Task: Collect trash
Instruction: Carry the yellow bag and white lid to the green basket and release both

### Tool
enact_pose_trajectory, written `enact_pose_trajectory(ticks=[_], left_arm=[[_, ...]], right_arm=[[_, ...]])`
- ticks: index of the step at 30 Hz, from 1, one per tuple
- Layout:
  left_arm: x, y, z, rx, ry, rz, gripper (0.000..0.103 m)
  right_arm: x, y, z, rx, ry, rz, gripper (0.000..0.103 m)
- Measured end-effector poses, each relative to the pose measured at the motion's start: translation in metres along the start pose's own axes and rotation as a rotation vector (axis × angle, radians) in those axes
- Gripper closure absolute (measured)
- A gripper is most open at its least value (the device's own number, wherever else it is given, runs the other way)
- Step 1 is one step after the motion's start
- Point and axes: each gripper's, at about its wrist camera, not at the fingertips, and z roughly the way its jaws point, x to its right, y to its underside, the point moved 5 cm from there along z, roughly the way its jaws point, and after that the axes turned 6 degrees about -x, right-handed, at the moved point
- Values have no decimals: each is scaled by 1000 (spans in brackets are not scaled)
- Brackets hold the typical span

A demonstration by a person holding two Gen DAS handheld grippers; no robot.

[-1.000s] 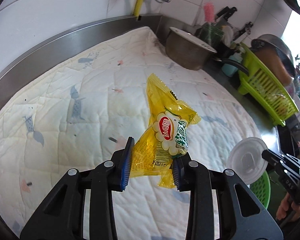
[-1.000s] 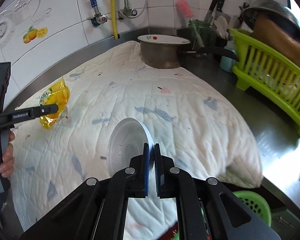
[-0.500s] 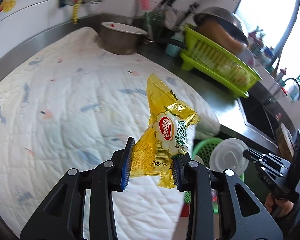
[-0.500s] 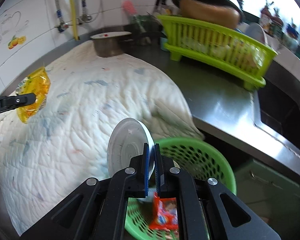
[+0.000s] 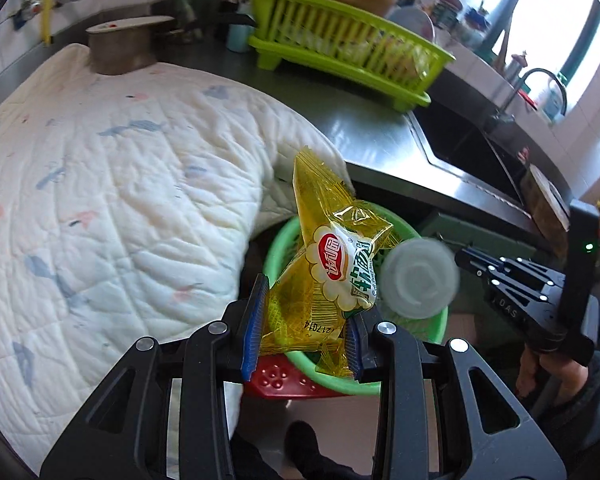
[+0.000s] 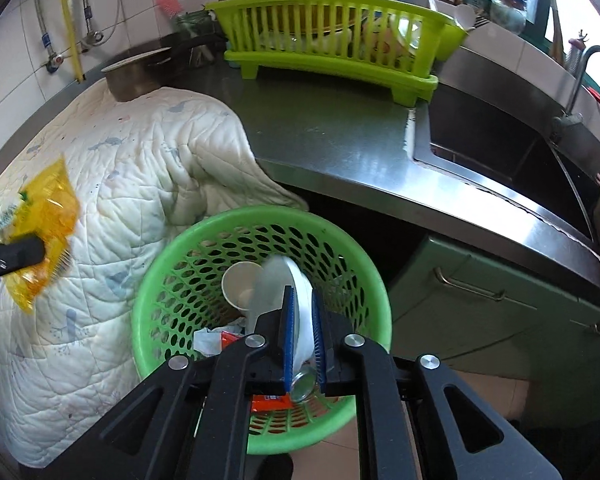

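So both your hands have swung off the quilt and over to the green basket (image 6: 342, 248) on the floor, which a second ago was barely peeking in at the edge of the views. Your right gripper (image 6: 301, 336) has just been cracking open: the white plastic lid (image 6: 300, 300) is still between the blue pads but tilting down into the basket, and in the left view it's smeared with blur, so I'd say it's on its way out. That's one piece basically binned.

Your left gripper (image 5: 305, 322) is clamped on the yellow snack wrapper (image 5: 332, 256), same grip as before, and it's now hanging over the near-left part of the basket rim. Judging by that, you just need to let go.

Stuff-wise: the wrapper is crinkly, glossy film, super light, so it may flutter sideways when dropped. The lid is a thin, rigid, translucent disc. The basket is perforated plastic with a paper cup (image 6: 240, 284) and some red packets already inside. The quilt (image 5: 112, 184) to the left is soft and puffy, drooping off the steel counter (image 6: 340, 136).
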Motion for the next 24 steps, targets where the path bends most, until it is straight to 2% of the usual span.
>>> enact_pose_trajectory(ticks=[6,10,13,14,15,18,24], left_arm=[[26,3,34,-71,10,25,66],[36,4,52,-118,2,28,65],[44,5,61,-135,-3,45,60],[44,5,63,-140,-9,46,53],[45,5,65,-146,-14,40,51],[48,5,70,-154,-2,34,50],[48,10,69,-154,3,28,41]], right_arm=[[16,6,-23,37,9,32,77],[25,11,-35,58,8,63,71],[30,15,-42,66,-7,86,69],[30,16,-43,68,-4,87,69],[31,17,-44,70,-1,89,67],[33,20,-46,70,-7,102,64],[36,20,-49,74,-21,116,59]])
